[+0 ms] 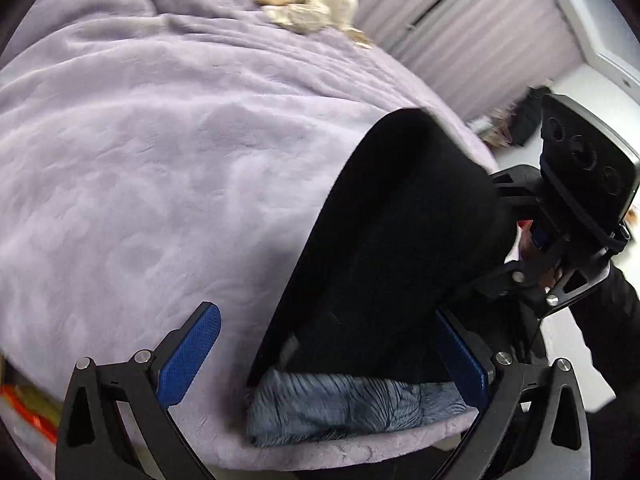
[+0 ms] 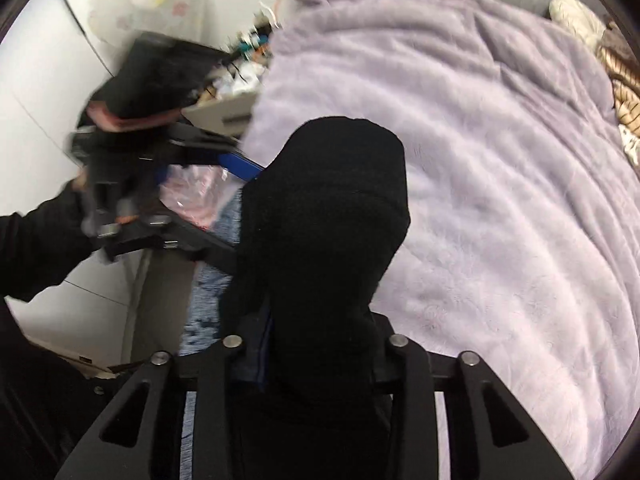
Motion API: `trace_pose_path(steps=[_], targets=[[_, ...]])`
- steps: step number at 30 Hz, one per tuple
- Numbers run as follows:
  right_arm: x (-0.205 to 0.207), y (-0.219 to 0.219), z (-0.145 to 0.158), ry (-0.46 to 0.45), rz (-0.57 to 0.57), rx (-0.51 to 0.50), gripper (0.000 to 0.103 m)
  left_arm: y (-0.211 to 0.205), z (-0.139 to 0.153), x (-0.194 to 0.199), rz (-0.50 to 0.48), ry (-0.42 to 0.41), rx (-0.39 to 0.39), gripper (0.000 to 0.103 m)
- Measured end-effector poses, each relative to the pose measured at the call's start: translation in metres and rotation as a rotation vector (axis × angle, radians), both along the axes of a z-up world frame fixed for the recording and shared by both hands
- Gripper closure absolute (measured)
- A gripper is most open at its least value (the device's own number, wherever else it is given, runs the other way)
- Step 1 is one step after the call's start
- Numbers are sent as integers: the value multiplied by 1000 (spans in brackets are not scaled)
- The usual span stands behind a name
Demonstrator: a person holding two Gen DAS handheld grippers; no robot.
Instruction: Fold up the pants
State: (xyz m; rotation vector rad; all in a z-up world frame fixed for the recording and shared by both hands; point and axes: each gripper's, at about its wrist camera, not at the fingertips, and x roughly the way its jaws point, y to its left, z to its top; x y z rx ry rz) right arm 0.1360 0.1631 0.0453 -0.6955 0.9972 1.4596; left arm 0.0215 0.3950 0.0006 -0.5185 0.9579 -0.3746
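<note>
Lilac blanket [image 1: 140,152], pants [image 2: 324,220] hiding tongs [image 2: 316,344]

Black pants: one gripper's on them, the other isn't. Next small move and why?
Probably close the left gripper on the near edge of the black pants. Its blue fingers stand wide open with the pants' edge between them, unheld, while the right gripper is already clamped on the fabric over the lilac blanket. A second grip would let both ends be carried into the fold.
</note>
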Motion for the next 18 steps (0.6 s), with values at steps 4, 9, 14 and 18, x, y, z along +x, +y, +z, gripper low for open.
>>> trace_pose_path(steps=[4, 9, 14, 18], targets=[[-29, -21, 31, -64, 68, 81, 69, -23, 17, 9, -225, -77, -67, 0], [-34, -35, 39, -74, 98, 94, 69, -40, 6, 23, -350, -33, -91, 0], [-16, -23, 25, -106, 36, 19, 51, -49, -9, 36, -338, 118, -82, 54], [8, -21, 21, -100, -126, -48, 25, -53, -12, 40, -291, 189, -35, 69]])
